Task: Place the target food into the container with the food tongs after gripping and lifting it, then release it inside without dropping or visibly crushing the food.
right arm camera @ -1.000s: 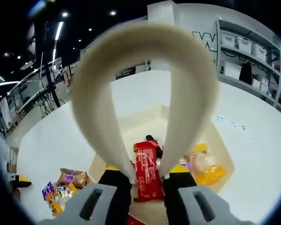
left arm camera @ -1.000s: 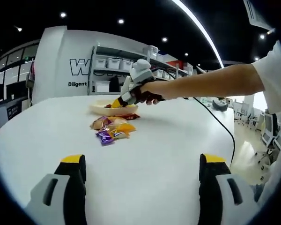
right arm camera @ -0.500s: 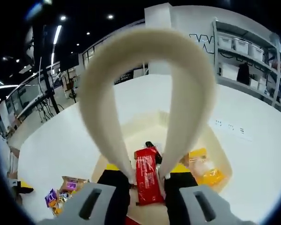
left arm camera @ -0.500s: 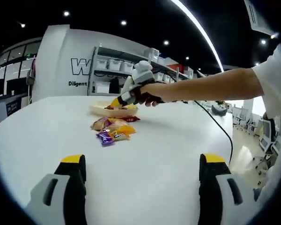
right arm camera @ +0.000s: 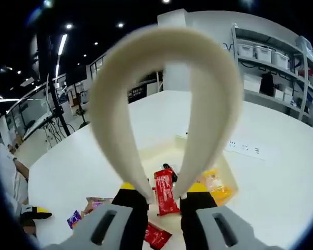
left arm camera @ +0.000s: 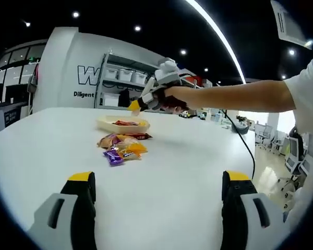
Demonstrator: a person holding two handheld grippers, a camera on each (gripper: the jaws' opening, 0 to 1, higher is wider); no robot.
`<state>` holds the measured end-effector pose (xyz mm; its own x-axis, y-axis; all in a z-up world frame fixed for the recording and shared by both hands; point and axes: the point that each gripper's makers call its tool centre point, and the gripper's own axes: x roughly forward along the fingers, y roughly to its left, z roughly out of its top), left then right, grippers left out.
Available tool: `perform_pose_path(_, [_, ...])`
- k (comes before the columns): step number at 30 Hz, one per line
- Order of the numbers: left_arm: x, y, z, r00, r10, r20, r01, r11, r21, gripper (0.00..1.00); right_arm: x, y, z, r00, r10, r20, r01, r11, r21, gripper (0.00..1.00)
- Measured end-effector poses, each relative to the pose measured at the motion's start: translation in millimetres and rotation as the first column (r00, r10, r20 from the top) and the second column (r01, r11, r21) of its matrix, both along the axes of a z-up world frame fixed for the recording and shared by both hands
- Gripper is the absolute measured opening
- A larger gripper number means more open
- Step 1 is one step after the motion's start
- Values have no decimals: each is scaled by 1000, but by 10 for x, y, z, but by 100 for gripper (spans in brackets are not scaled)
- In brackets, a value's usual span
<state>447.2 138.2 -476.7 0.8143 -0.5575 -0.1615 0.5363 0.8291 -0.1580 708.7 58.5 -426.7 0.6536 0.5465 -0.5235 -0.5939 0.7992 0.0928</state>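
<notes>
My right gripper (right arm camera: pixel 161 194) is shut on the cream food tongs (right arm camera: pixel 164 49), which loop up in front of the camera with their tips slightly apart. It hangs above the cream container (right arm camera: pixel 157 156). A red packet (right arm camera: pixel 165 190) lies flat in that container beside a yellow packet (right arm camera: pixel 215 186), and it looks free of the tong tips. In the left gripper view a hand holds the right gripper (left arm camera: pixel 142 103) above the container (left arm camera: pixel 123 124). My left gripper (left arm camera: pixel 157 179) stands open low over the table, holding nothing.
Several loose snack packets (left arm camera: pixel 120 146) lie on the white table (left arm camera: pixel 161 172) in front of the container. Another red packet (right arm camera: pixel 157 237) lies just outside it. The person's arm (left arm camera: pixel 235 96) reaches in from the right. Shelves with bins (left arm camera: pixel 120 78) stand behind.
The right gripper and tongs have risen away from the container. The red packet stays in it and looks smaller below the tips. The left gripper has not moved.
</notes>
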Motion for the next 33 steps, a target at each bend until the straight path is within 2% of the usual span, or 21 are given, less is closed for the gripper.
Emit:
perform_pose_path(5, [0, 2, -23, 1000, -7, -14, 8, 1000, 9, 97, -199, -32, 30, 1000, 20, -7, -20, 1000, 4, 16])
perform_pose_path(7, [6, 12, -7, 1000, -5, -22, 4, 1000, -20, 98, -306, -25, -18, 999, 34, -20, -34, 999, -8, 16])
perform_pose_path(11, [16, 19, -12, 1000, -1, -30, 0, 1000, -28, 96, -482, 42, -163, 996, 62, -63, -62, 998, 1, 16])
perform_pose_path(14, [13, 3, -33, 999, -12, -52, 11, 999, -31, 96, -571, 88, -260, 995, 72, -69, -73, 997, -2, 17])
perform_pose_path(17, [8, -3, -34, 998, -17, -55, 15, 999, -32, 96, -604, 127, -387, 992, 76, -98, -76, 997, 6, 18])
perform_pose_path(20, [9, 3, -52, 997, -14, -71, 11, 999, -36, 96, -579, 143, -462, 993, 76, -88, -77, 997, -8, 18])
perform_pose_path(22, [1, -8, -58, 997, -17, -80, 13, 999, -43, 96, -547, 151, -438, 995, 77, -60, -77, 997, -4, 18])
perform_pose_path(24, [5, -11, -37, 998, -20, -57, 18, 999, -32, 96, -519, 149, -452, 995, 69, -68, -69, 998, 6, 18])
perform_pose_path(26, [6, -12, -49, 998, -18, -61, 16, 1000, -26, 97, -518, 130, -511, 995, 67, -69, -69, 997, -19, 18])
perform_pose_path(27, [4, -18, -53, 998, -21, -63, 20, 999, -25, 96, -524, 136, -484, 995, 75, -65, -76, 997, -10, 17])
perform_pose_path(33, [4, -10, -31, 999, -19, -51, 18, 999, -30, 96, -642, 106, -485, 992, 66, -108, -65, 998, 13, 15])
